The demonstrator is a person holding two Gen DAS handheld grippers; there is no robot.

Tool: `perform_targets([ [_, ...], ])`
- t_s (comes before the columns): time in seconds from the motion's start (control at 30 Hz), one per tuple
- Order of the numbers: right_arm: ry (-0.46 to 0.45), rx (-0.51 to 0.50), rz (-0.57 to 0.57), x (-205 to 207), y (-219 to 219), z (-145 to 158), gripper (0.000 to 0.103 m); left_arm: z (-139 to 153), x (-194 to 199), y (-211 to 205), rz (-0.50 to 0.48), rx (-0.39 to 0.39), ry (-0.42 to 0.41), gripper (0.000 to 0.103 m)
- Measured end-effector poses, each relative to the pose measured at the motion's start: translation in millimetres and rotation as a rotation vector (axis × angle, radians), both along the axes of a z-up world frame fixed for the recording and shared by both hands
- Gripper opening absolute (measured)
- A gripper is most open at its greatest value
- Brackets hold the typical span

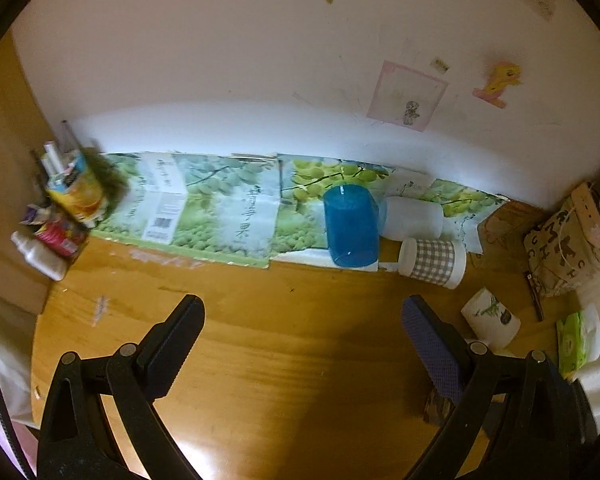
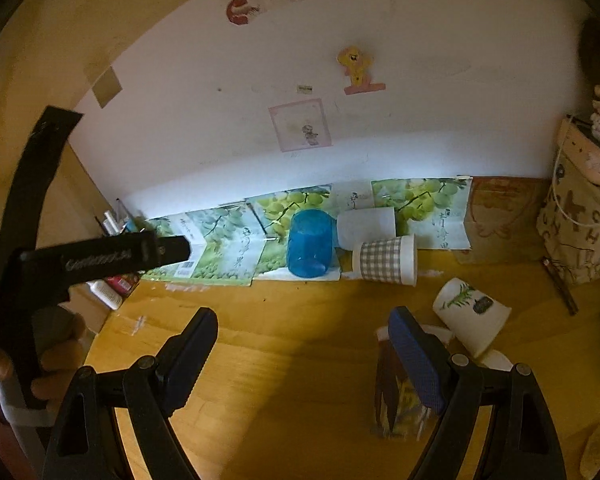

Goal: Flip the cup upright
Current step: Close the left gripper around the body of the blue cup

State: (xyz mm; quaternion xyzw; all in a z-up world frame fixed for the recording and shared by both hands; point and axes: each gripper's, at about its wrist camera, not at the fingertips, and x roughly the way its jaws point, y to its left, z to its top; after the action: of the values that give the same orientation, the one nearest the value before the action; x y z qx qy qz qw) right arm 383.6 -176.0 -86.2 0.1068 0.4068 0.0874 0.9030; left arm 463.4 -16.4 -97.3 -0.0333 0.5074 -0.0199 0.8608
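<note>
A translucent blue cup (image 1: 351, 226) stands mouth down on the grape-print paper (image 1: 220, 204) at the back of the wooden table; it also shows in the right wrist view (image 2: 310, 243). Beside it a grey checked paper cup (image 1: 434, 263) lies on its side, also in the right wrist view (image 2: 385, 259). A white cup with a plant print (image 1: 490, 318) lies tilted at the right (image 2: 471, 315). My left gripper (image 1: 302, 312) is open and empty, well short of the cups. My right gripper (image 2: 302, 322) is open and empty too.
A translucent white cup (image 2: 366, 226) lies behind the checked one. A pen holder and bottles (image 1: 60, 208) crowd the left corner. A patterned bag (image 2: 580, 224) stands at the right. A snack wrapper (image 2: 398, 400) lies by the right finger. The left gripper's body (image 2: 80, 260) crosses the right view.
</note>
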Motion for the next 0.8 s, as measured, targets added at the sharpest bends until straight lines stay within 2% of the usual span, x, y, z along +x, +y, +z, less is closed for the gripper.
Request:
perform_targets([
  [0.43, 0.009, -0.003, 0.023, 35.6, -14.0, -38.4, 0.088, -50.8, 74.2, -17.2, -0.011, -0.056, 0.136, 0.099],
  [0.8, 0.043, -0.021, 0.014, 47.8, -20.2, -65.5, 0.088, -88.1, 103.6, -29.9, -0.009, -0.066, 0.226, 0.099],
])
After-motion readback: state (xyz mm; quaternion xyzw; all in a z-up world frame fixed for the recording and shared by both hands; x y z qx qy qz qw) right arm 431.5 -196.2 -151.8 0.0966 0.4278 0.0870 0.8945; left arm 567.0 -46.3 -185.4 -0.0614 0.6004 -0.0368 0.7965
